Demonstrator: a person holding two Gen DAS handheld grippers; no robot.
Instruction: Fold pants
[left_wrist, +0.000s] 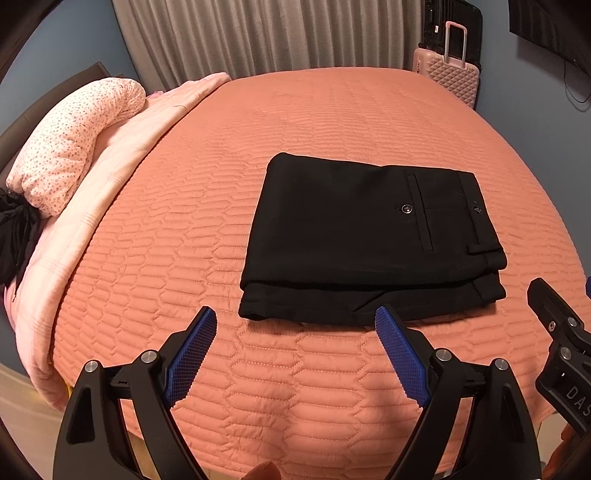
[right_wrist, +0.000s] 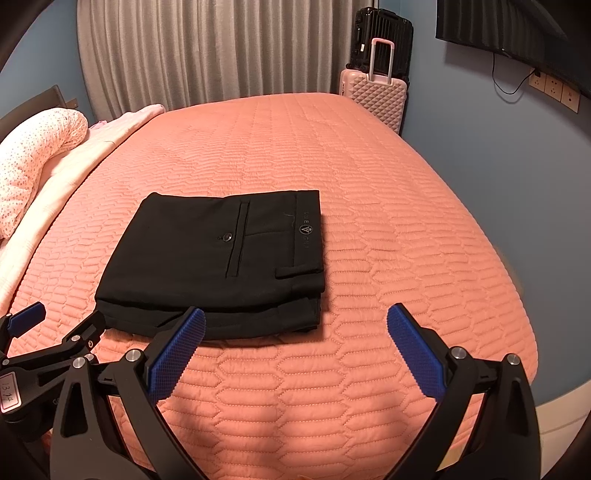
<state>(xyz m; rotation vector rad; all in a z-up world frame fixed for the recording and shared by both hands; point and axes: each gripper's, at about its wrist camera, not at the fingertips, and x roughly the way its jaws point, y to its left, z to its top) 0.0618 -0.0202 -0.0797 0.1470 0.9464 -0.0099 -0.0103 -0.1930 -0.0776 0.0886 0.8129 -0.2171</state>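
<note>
The black dress trousers (left_wrist: 373, 236), folded into a compact flat rectangle of several layers, lie on the salmon quilted bedspread (left_wrist: 258, 369) just ahead of both claws. From where I sit, the fold looks finished: the back pocket with its small button faces up, the waistband with its belt loop runs along the packet's right-hand edge, and the stacked lower layers show along the near edge.

The relation that matters for any further move is this: the packet's long side runs left to right across my view, so its near edge lies square to the way the claws point. My left claw (left_wrist: 295, 321) is the nearer one; its right blue ribbed pad sits right at that near edge, though I cannot tell whether it touches the cloth. The packet lies ahead and somewhat to the right of it. From my right claw (right_wrist: 295, 317) the packet lies ahead and to the left, with only the left pad close to the trousers' near right corner.

Both claws stand wide apart and hold nothing (the bedspread shows plainly between each pair of pads).

Further out, a pink spotted pillow (left_wrist: 74, 144) lies far left, and a pale pink hard suitcase (right_wrist: 375, 92) stands beyond the bed's far corner.
</note>
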